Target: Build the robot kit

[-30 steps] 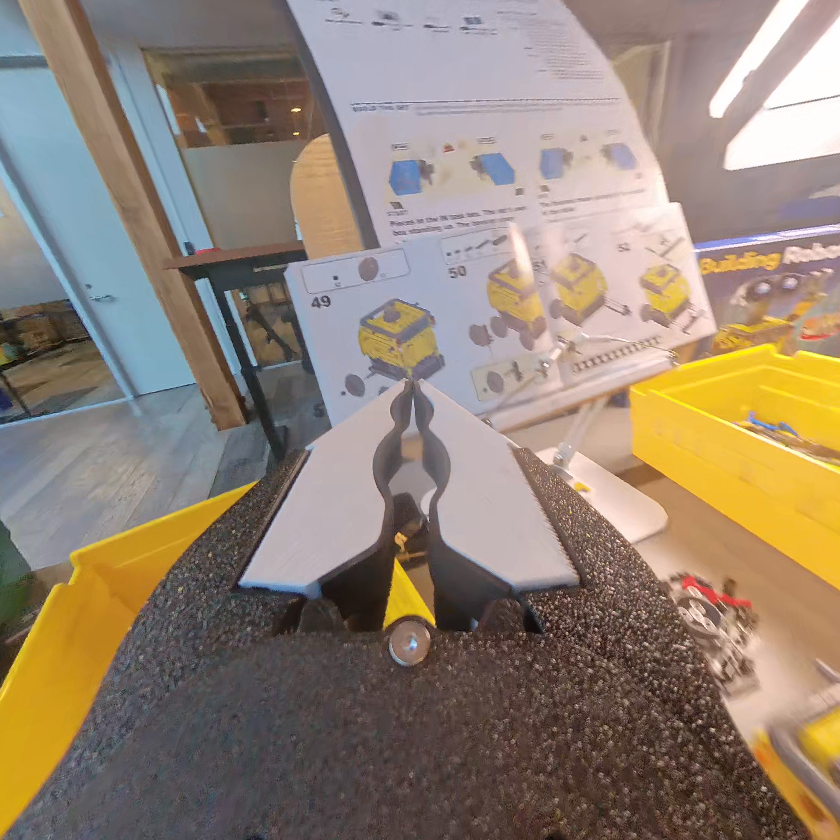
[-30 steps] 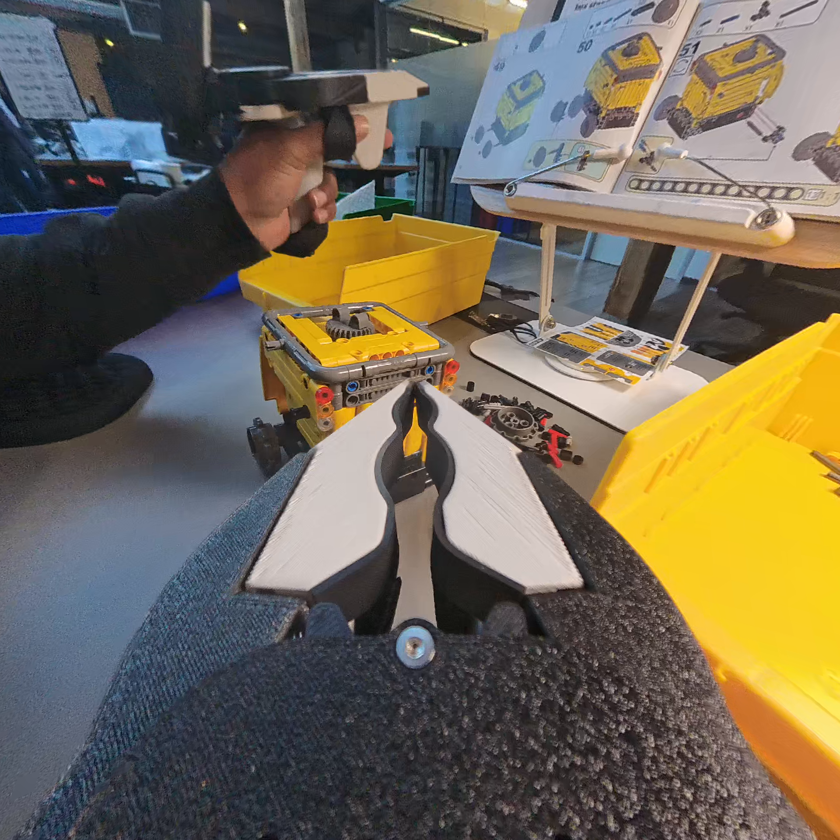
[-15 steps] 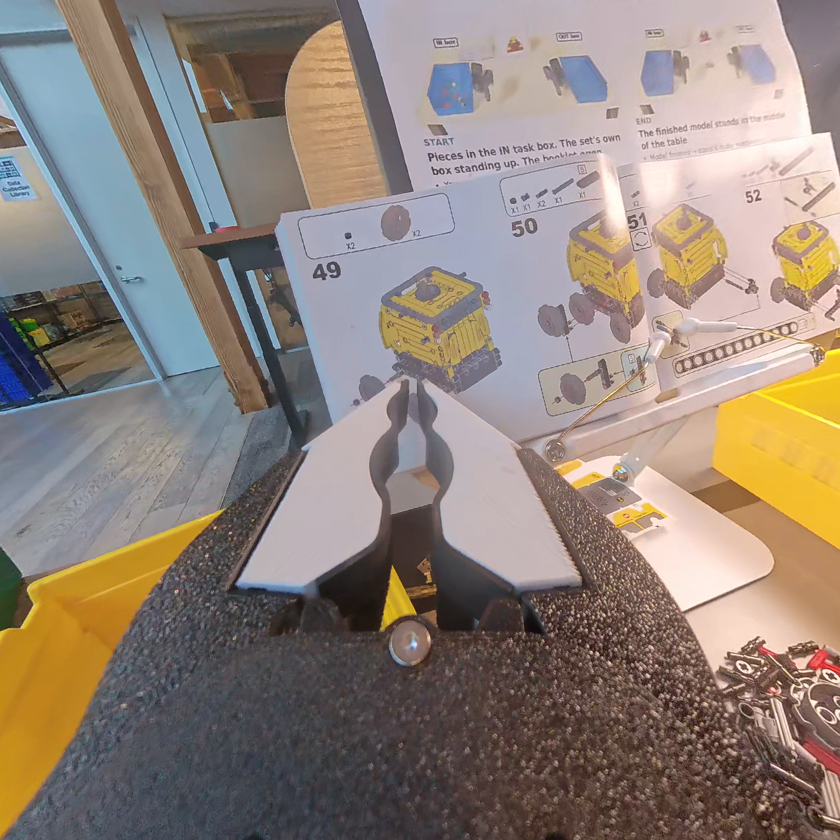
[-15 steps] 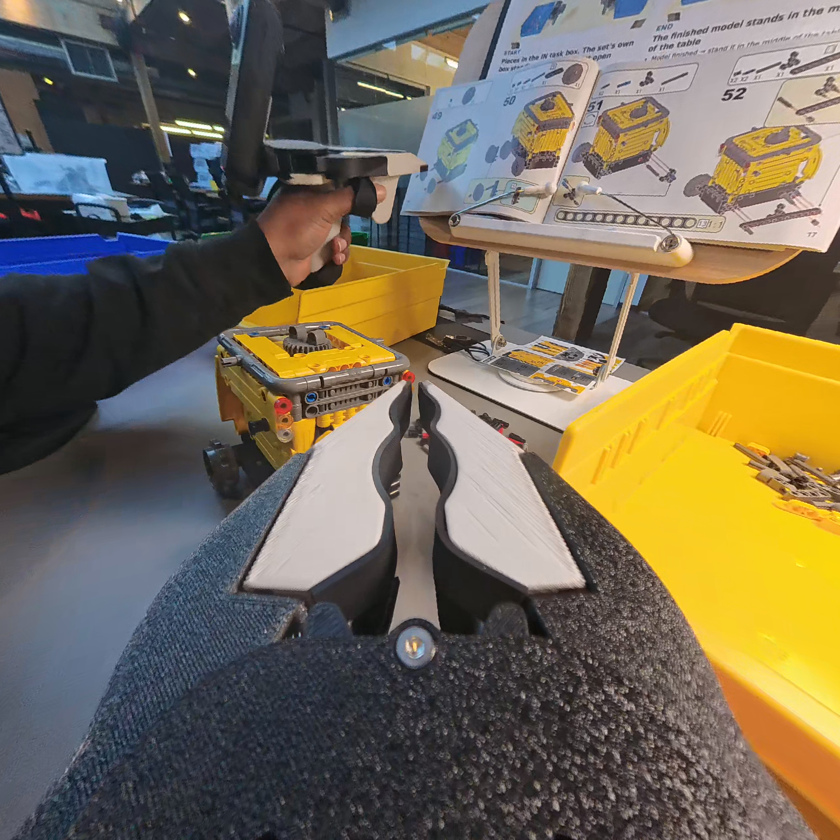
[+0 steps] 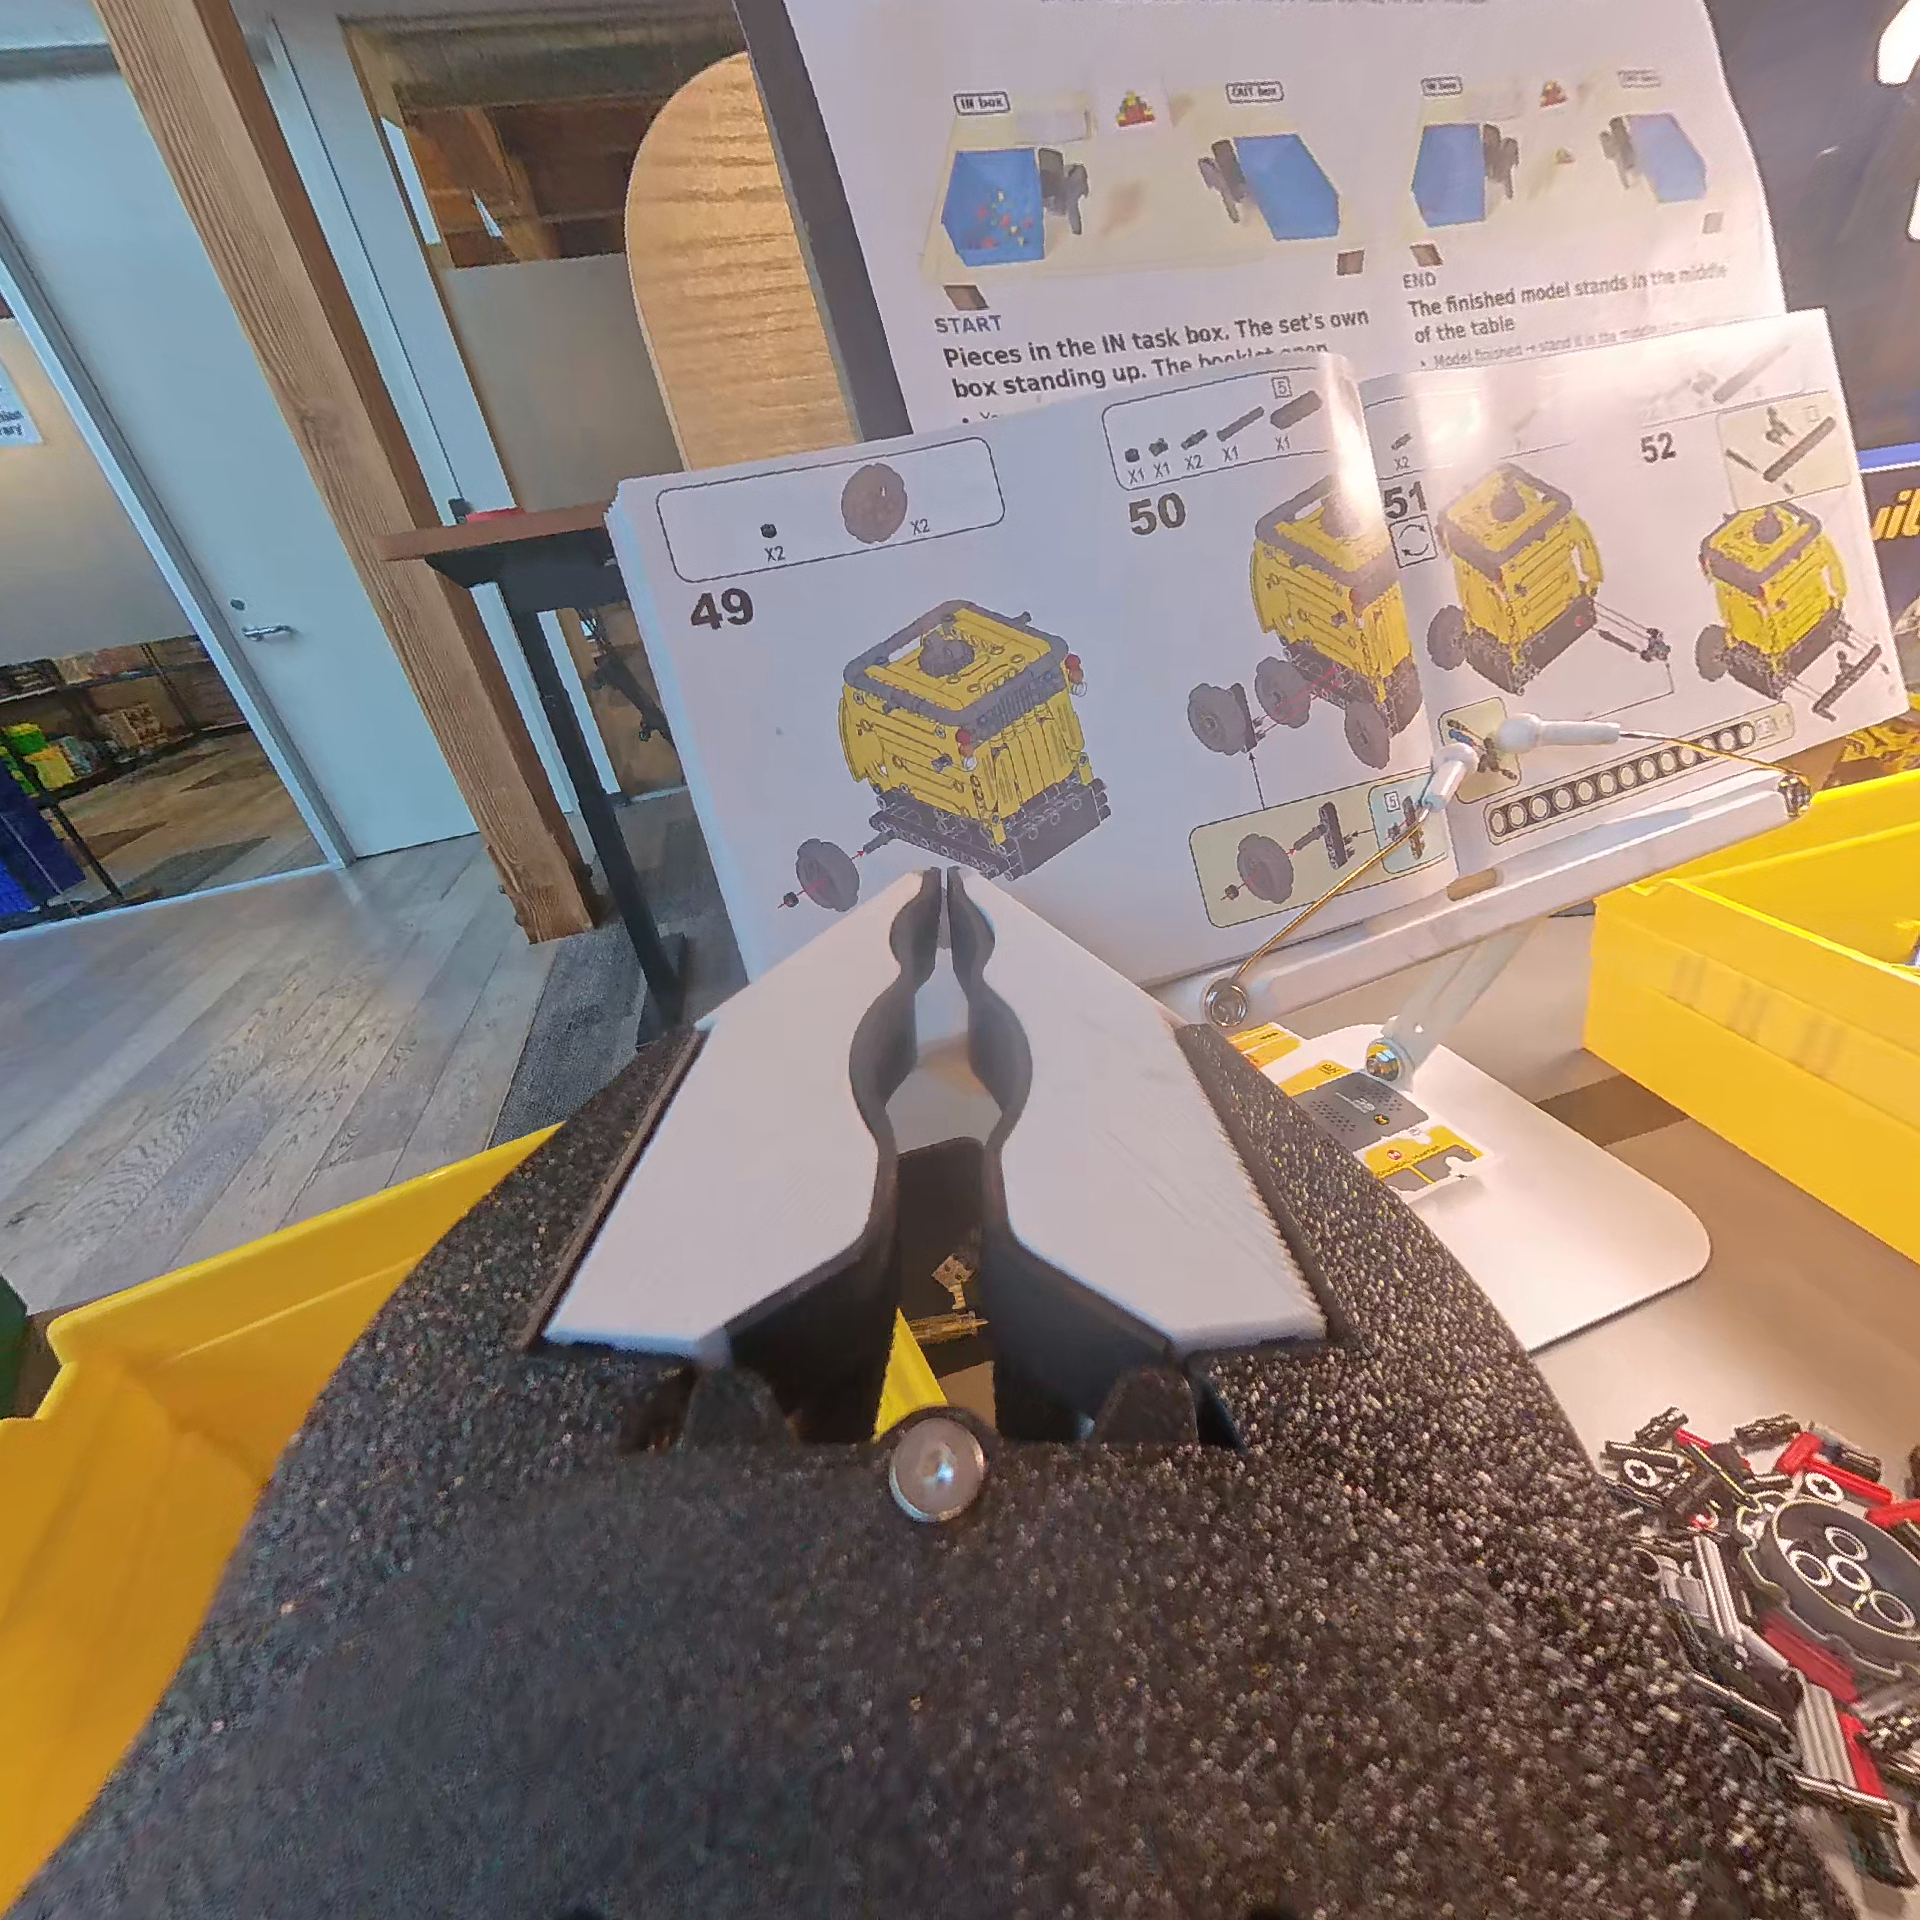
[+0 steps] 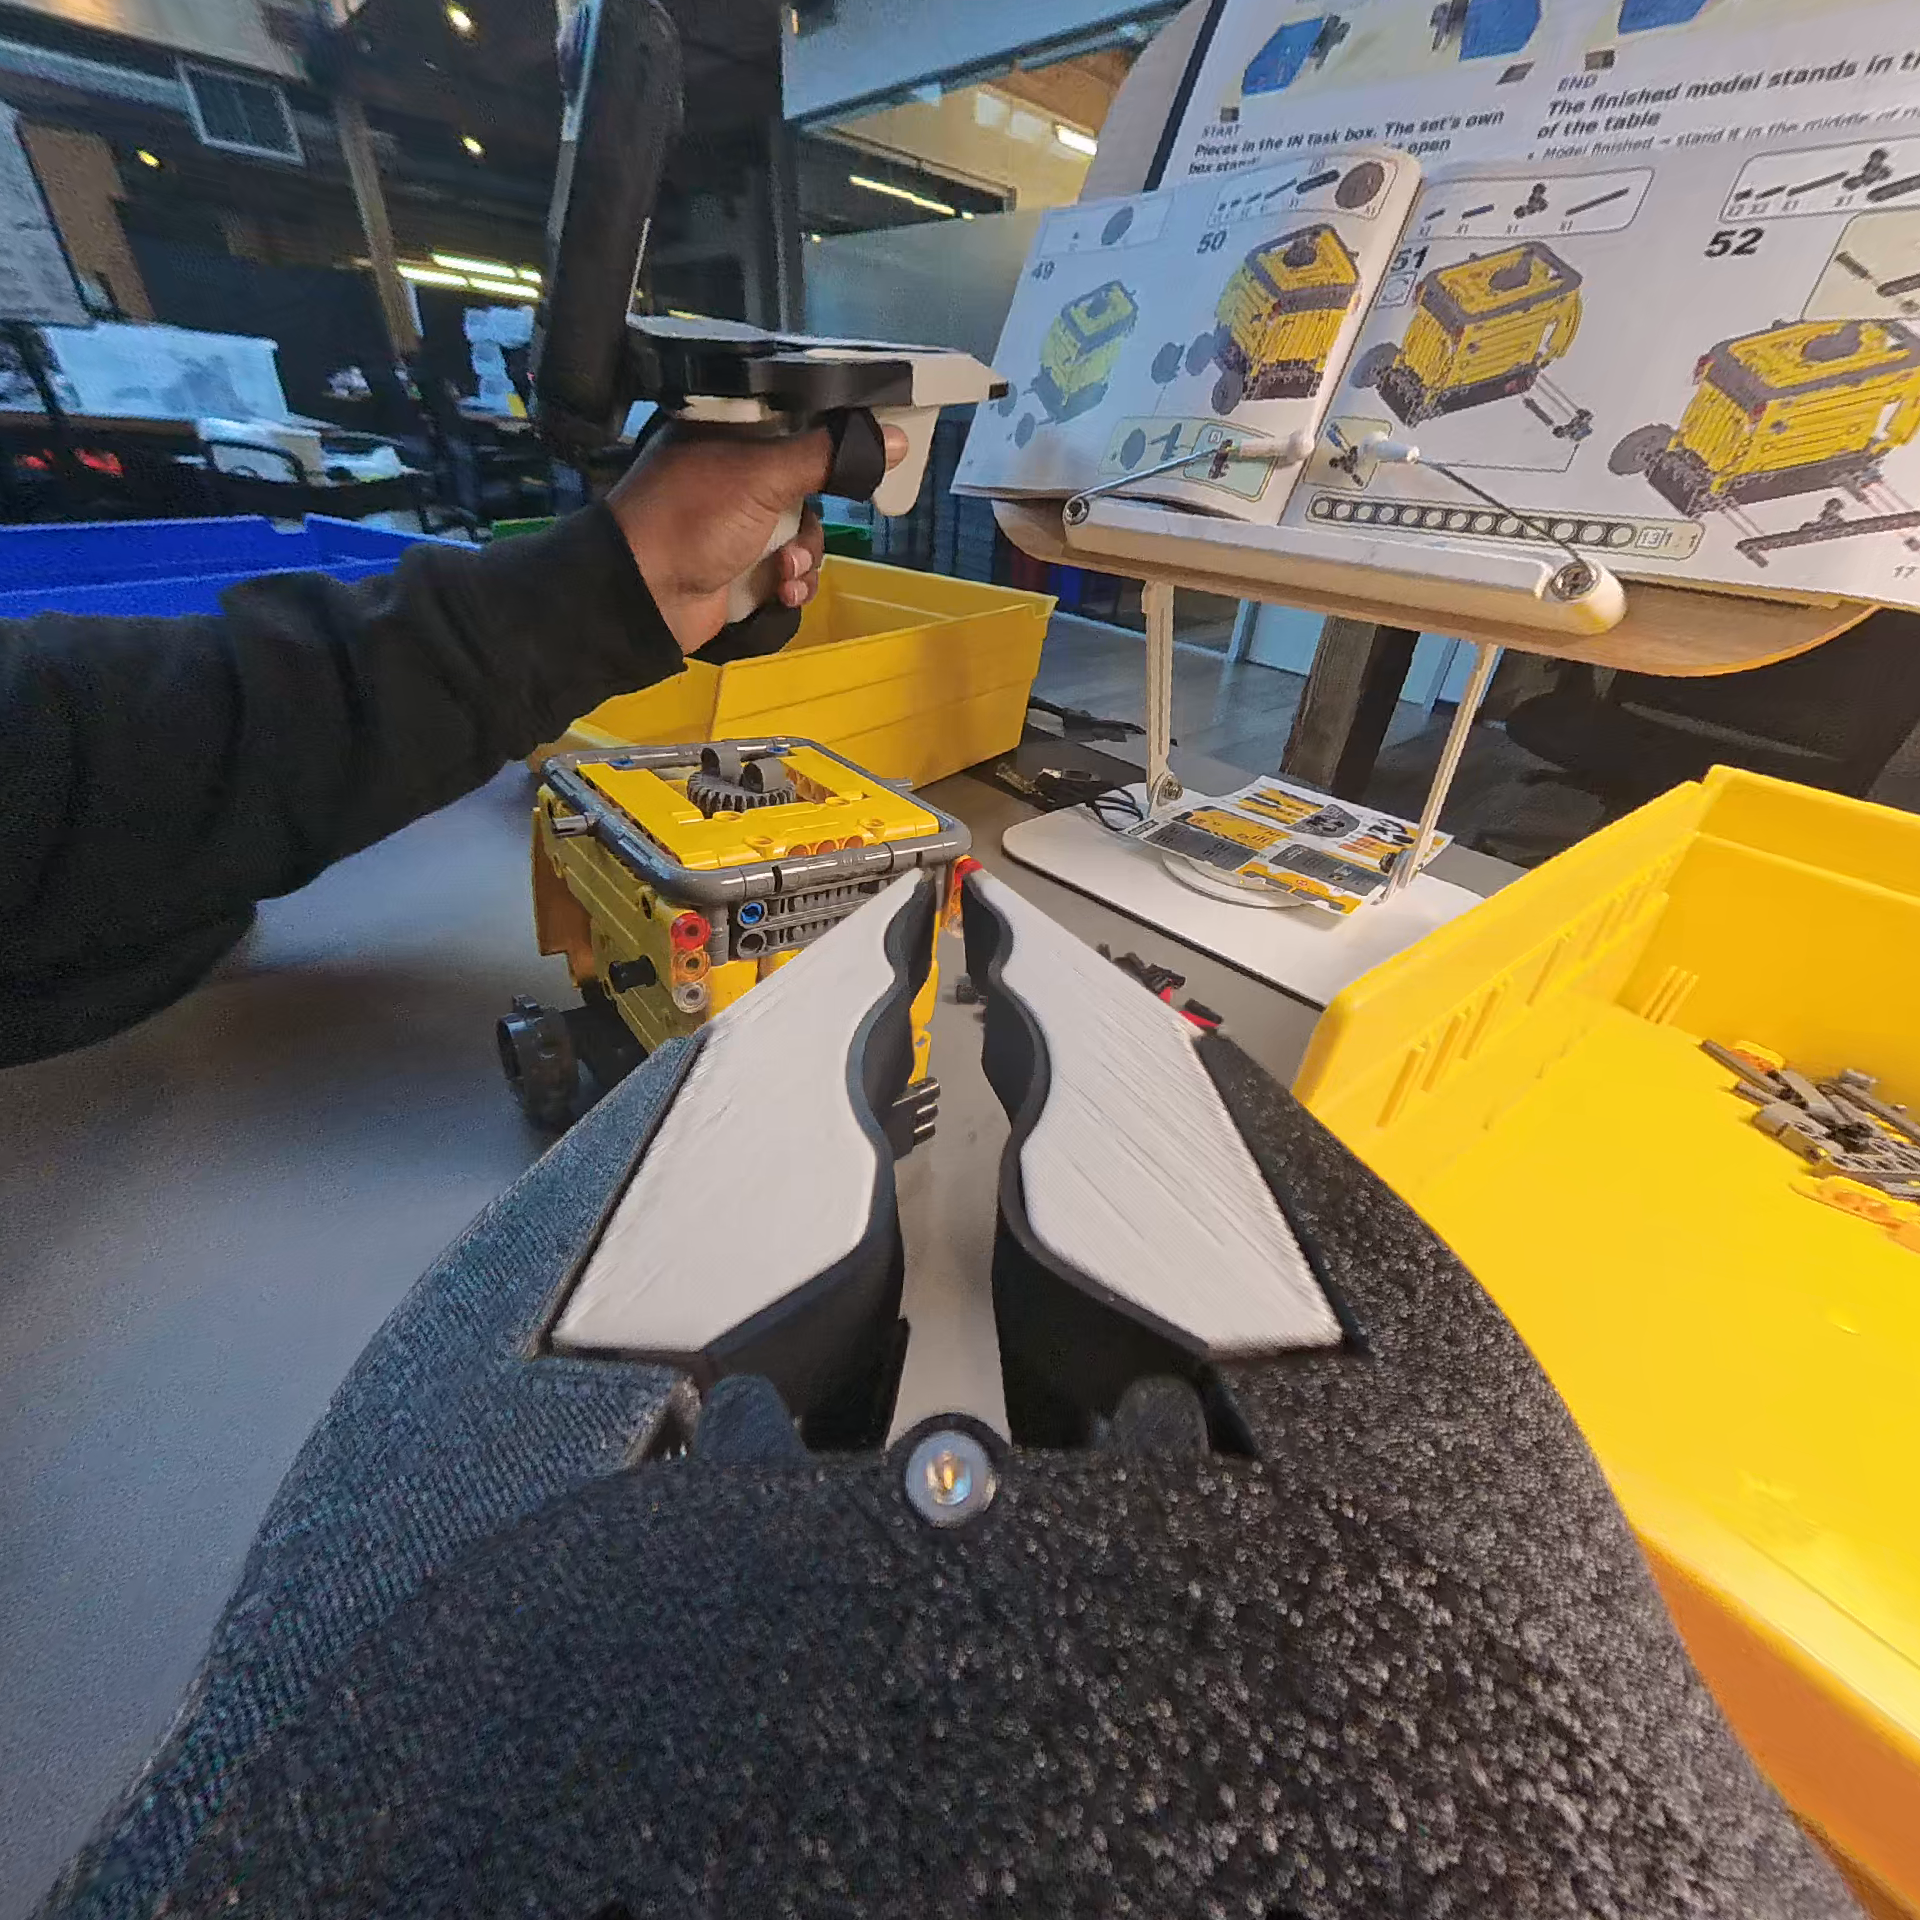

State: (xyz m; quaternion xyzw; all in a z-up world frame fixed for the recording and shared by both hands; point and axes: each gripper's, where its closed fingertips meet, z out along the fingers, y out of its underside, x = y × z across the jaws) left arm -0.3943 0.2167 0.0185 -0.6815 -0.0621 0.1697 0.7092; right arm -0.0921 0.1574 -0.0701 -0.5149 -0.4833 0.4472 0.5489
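- Since the earlier frames, left gripper [image 5: 943,883] swung toward the instruction booklet [image 5: 1039,665] and steadied; right gripper [image 6: 943,891] drew back slightly from the yellow brick model [image 6: 727,831].
- Left gripper: tips nearly touching, nothing between them, raised above the yellow bin [image 5: 239,1340].
- Right gripper: narrow gap, empty.
- Model stands on the table [image 6: 260,1195] ahead-left of right fingertips, near; right gripper is the nearer one.
- Loose parts [image 5: 1787,1579] lie to the left gripper's right.

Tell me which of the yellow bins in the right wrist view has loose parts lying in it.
The near yellow bin at the right edge, beside the right gripper: grey pieces lie on its floor. The far bin behind the yellow model shows none.
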